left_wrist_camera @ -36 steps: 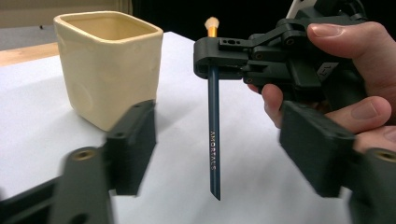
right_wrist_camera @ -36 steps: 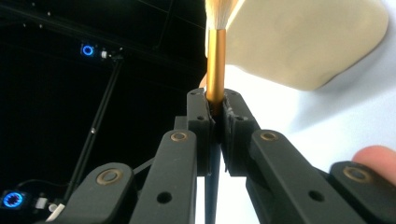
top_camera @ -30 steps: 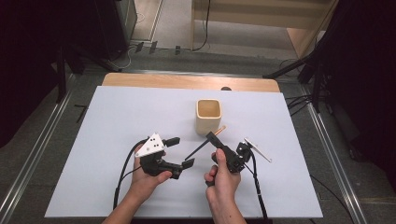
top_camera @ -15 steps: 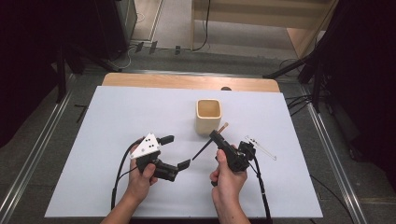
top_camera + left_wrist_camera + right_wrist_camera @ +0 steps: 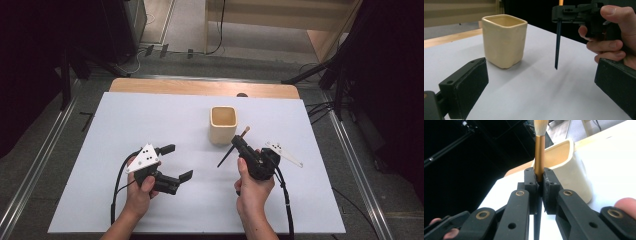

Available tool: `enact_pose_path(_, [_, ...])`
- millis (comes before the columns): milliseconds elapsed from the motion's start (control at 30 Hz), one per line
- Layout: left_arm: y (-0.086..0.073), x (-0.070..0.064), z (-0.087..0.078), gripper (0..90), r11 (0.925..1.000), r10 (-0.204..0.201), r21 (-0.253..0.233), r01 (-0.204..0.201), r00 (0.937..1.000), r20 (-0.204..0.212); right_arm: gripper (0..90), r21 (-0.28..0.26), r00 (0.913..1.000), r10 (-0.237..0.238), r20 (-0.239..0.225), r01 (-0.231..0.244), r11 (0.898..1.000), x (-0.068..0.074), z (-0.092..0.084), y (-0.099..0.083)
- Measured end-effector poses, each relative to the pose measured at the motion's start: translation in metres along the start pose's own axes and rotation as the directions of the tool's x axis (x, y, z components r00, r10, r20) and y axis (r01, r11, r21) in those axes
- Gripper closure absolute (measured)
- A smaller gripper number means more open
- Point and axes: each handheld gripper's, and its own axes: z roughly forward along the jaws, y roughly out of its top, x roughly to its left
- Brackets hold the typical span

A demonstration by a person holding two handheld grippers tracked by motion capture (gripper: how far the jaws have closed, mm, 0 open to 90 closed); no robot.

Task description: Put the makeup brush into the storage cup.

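My right gripper (image 5: 240,144) is shut on a paintbrush (image 5: 231,150) just in front of a cream square cup (image 5: 223,125). In the right gripper view the jaws (image 5: 540,182) pinch the brush's gold ferrule (image 5: 539,152), with pale bristles at the top and the cup (image 5: 571,167) right behind. In the left gripper view the brush's dark handle (image 5: 557,45) hangs almost upright, its tip just above the table, to the right of the cup (image 5: 504,41). My left gripper (image 5: 176,161) is open and empty, left of the brush, its jaws wide apart (image 5: 541,85).
A white sheet (image 5: 150,120) covers the table, with a wooden edge (image 5: 200,87) at the far side. Cables trail from both grippers toward the near edge. Dark stands and floor rails surround the table.
The right gripper has lifted and tilted the brush more upright, closer to the cup. The left gripper has drawn back a little to the left, still open.
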Motion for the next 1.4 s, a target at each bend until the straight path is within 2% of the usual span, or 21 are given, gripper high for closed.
enact_pose_path(133, [-0.003, 0.006, -0.011, 0.0, 0.9999, -0.004, -0.011, 0.004, 0.9997, -0.023, 84.7, -0.002, 0.9990, -0.042, 0.015, 0.042, 0.999, -0.003, -0.001, 0.005])
enact_pose_path(533, [-0.015, 0.018, -0.036, 0.0, 0.9998, -0.018, -0.010, 0.017, 0.9961, -0.086, 84.7, -0.015, 0.9920, -0.119, 0.044, 0.120, 0.993, -0.011, -0.004, 0.024])
enact_pose_path(700, [-0.017, 0.022, -0.043, 0.0, 0.9997, -0.022, -0.016, 0.021, 0.9946, -0.101, 84.7, -0.019, 0.9830, -0.174, 0.058, 0.175, 0.984, -0.009, -0.003, 0.031])
enact_pose_path(1133, [-0.023, 0.025, -0.057, 0.0, 0.9994, -0.024, -0.026, 0.021, 0.9911, -0.131, 84.7, -0.037, 0.9643, -0.251, 0.083, 0.255, 0.966, -0.007, 0.005, 0.052])
enact_pose_path(1233, [-0.025, 0.026, -0.060, 0.0, 0.9993, -0.031, -0.027, 0.027, 0.9901, -0.137, 84.7, -0.042, 0.9565, -0.279, 0.087, 0.283, 0.958, -0.005, 0.008, 0.058])
enact_pose_path(1400, [-0.027, 0.028, -0.067, 0.0, 0.9995, -0.024, -0.026, 0.020, 0.9887, -0.148, 84.7, -0.045, 0.9511, -0.296, 0.088, 0.301, 0.953, -0.004, 0.013, 0.067])
